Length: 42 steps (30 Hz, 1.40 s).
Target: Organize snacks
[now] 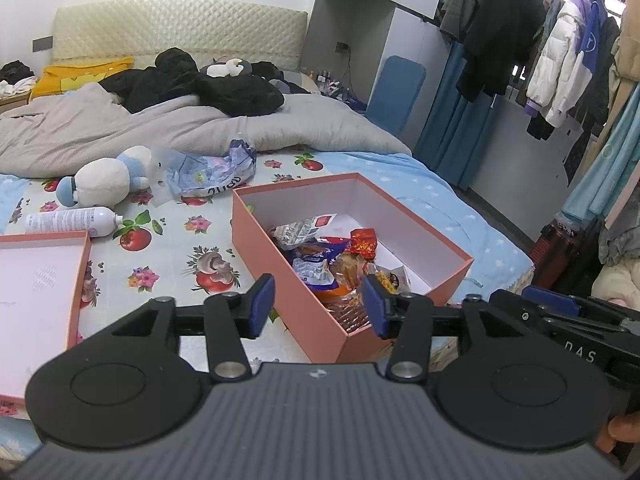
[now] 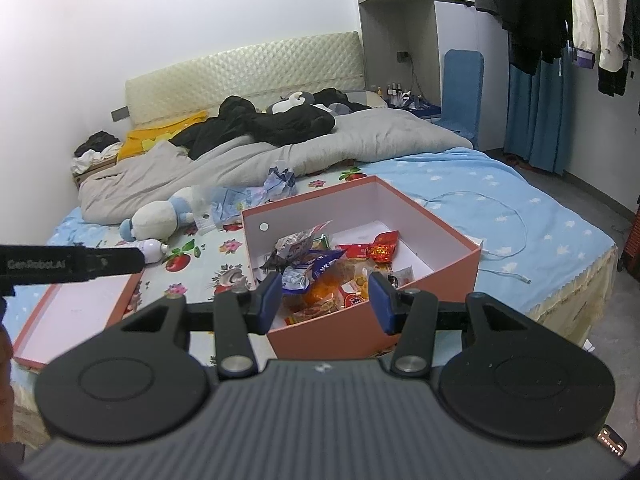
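**Both grippers empty over open snack box**

Left gripper low centre of left wrist view, jaws wide, nothing between pads; straddling near long wall of pink box; right gripper low centre of right wrist view, jaws wide too, gripping nothing, lined up on near corner of same box. Heaped inside box toward near end: snack packets, silver, blue, orange and red wrappers; far end showing bare white floor. Box lid lying open side up at left edge of frame, apart from box. Upper left of box: plush toy, white spray can, crumpled plastic bag, all on fruit-print sheet; white cable right of box on blue blanket.
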Each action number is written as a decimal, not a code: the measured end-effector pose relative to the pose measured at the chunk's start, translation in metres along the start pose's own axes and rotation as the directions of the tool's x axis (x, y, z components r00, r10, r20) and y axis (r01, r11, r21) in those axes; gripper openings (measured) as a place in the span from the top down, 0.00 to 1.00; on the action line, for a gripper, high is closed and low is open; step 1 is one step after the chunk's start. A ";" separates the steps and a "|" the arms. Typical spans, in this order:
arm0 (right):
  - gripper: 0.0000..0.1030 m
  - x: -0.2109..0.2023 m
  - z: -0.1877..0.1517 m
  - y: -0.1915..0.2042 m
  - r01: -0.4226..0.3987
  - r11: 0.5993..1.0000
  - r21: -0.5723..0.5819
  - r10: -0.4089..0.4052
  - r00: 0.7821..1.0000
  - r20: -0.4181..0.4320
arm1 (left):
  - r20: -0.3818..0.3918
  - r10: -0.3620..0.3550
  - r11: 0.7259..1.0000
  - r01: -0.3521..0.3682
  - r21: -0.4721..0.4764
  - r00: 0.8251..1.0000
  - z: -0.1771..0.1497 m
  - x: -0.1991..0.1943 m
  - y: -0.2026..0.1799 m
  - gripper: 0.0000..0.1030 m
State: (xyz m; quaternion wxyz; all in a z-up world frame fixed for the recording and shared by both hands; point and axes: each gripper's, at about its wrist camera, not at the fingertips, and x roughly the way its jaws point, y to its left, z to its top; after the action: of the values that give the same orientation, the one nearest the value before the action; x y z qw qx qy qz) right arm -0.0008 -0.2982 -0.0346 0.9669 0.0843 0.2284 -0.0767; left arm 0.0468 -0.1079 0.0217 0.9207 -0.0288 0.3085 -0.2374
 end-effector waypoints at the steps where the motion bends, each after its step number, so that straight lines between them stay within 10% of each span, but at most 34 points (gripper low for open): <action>1: 0.51 0.000 0.000 -0.001 -0.013 1.000 0.003 0.013 1.000 0.000 | 0.004 0.003 1.000 -0.003 -0.002 1.000 0.000 0.000 0.001 0.30; 3: 0.46 0.000 0.000 -0.002 -0.028 1.000 0.008 0.028 1.000 -0.001 | 0.010 0.016 1.000 -0.016 0.011 1.000 0.000 -0.001 0.004 0.21; 7: 0.00 -0.002 0.001 -0.003 0.008 1.000 0.002 -0.008 0.999 0.037 | 0.025 0.040 0.999 -0.040 0.016 0.999 0.003 -0.005 0.012 0.05; 42: 0.00 0.020 0.000 -0.003 0.024 0.999 0.046 -0.024 1.000 -0.004 | -0.004 0.094 0.996 -0.094 0.008 0.996 0.018 0.011 0.022 0.00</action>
State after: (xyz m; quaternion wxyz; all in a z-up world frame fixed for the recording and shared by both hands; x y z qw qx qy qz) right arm 0.0160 -0.3033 -0.0439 0.9633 0.1038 0.2294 -0.0932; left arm 0.0740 -0.0953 0.0259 0.9303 -0.0101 0.3105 -0.1952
